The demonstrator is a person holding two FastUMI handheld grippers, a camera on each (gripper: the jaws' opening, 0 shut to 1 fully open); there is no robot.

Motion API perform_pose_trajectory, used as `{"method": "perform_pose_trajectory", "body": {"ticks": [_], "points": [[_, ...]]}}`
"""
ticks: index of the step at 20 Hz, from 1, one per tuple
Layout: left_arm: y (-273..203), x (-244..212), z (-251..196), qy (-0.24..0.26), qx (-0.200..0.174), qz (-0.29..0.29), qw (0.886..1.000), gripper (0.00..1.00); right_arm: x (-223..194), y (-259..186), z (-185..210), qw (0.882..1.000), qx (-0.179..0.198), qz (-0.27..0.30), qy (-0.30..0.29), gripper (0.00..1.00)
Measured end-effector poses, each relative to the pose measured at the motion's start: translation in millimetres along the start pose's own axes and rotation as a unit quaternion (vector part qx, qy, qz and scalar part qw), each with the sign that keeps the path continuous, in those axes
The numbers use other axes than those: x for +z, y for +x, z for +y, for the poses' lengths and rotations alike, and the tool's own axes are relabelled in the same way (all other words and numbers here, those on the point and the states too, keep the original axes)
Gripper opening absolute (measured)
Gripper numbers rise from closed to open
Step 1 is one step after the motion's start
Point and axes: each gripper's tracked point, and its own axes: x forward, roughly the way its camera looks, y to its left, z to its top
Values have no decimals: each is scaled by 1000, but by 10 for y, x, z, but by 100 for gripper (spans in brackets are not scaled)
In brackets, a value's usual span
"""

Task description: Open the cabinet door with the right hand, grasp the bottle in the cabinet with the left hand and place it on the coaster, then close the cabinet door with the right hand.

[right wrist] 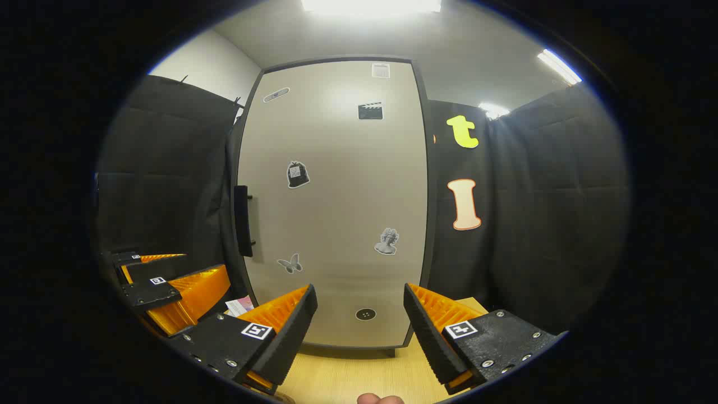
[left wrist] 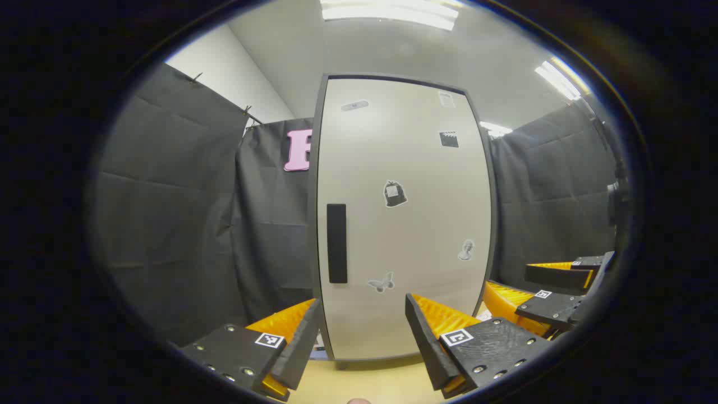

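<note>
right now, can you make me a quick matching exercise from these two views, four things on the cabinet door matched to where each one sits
Things:
1. handle
2. butterfly sticker
3. clapperboard sticker
4. bust sticker

Places on the cabinet door, as in the left gripper view:
A. upper right
B. left edge, mid-height
C. right edge, lower half
D. low, just right of the handle's lower end

Pairs: 1-B, 2-D, 3-A, 4-C
</note>
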Motion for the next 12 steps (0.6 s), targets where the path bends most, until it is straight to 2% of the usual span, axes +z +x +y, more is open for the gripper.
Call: {"method": "perform_pose_trajectory", "body": {"ticks": [2,3,7,8,12], "points": [[-24,5,9,2,1,-1,1000,85,-6,3,-18,1000,1,0,-1,96],[-35,11,13,3,3,-1,1000,89,-1,4,-17,1000,2,-1,-1,96],[-46,8,36,4,6,2,1000,89,-7,11,-29,1000,5,-2,0,96],[-38,10,41,5,6,2,1000,85,-24,17,-29,1000,6,-2,0,95],[-54,19,66,10,9,1,1000,85,-35,29,-29,1000,8,-2,1,95]]}}
